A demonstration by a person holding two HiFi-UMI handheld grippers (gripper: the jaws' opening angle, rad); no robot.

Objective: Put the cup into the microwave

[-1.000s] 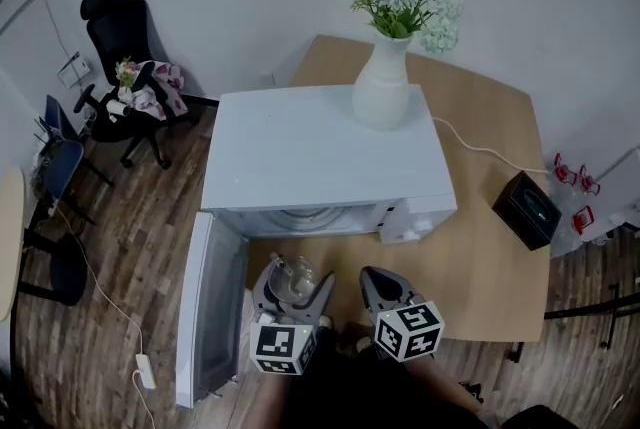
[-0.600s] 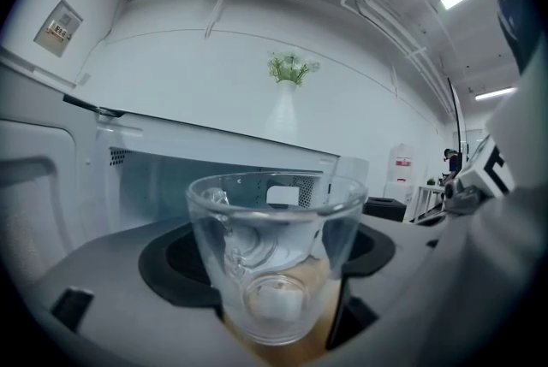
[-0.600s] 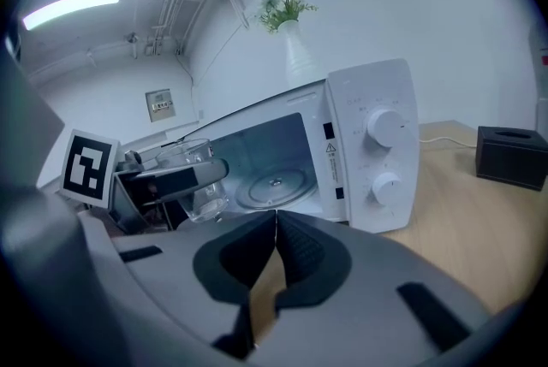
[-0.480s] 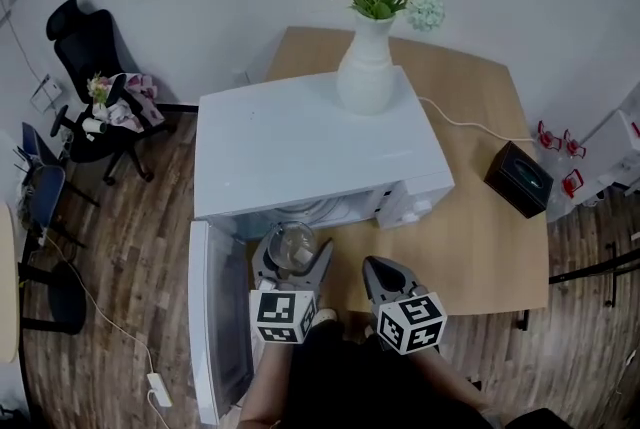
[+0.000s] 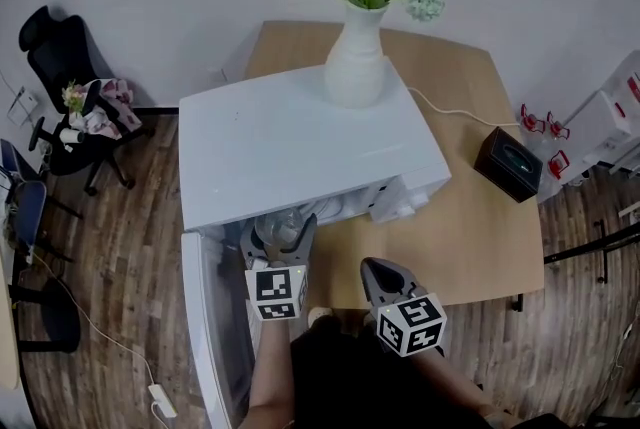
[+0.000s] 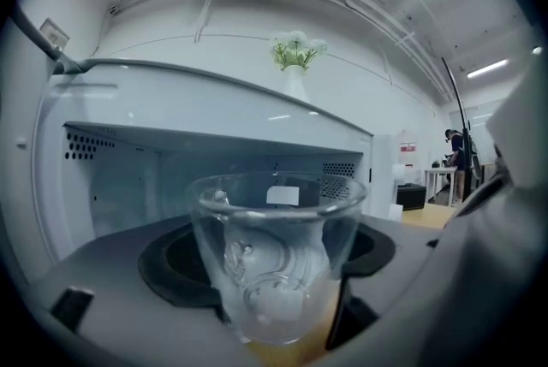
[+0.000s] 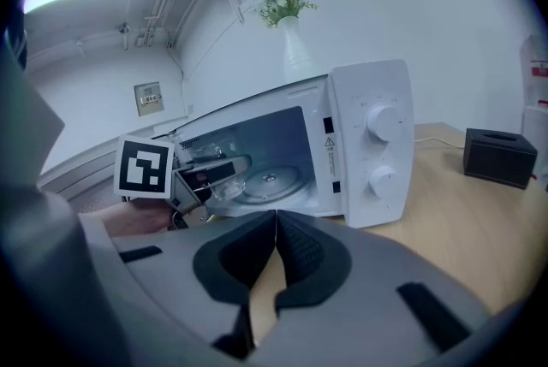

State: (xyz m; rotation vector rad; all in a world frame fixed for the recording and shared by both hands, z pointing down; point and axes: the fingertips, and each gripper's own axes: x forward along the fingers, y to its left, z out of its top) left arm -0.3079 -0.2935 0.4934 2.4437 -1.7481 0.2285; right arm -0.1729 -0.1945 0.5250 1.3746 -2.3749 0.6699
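A clear glass cup (image 6: 276, 252) sits between the jaws of my left gripper (image 5: 278, 239), which is shut on it. The cup (image 5: 281, 227) is at the mouth of the white microwave (image 5: 300, 142), whose door (image 5: 212, 317) hangs open to the left. In the left gripper view the microwave cavity (image 6: 171, 186) fills the background just behind the cup. From the right gripper view the cup (image 7: 224, 184) and left gripper (image 7: 201, 179) are at the cavity opening. My right gripper (image 5: 383, 275) hovers over the table in front of the microwave, jaws shut and empty.
A white vase with flowers (image 5: 358, 57) stands on top of the microwave. The wooden table (image 5: 480, 237) holds a black box (image 5: 508, 164) at the right and a white cable (image 5: 450, 109). Office chairs (image 5: 70, 107) stand on the wood floor at the left.
My left gripper has carried the cup forward, from in front of the open door up to the microwave's opening. The right gripper has stayed in about the same place.
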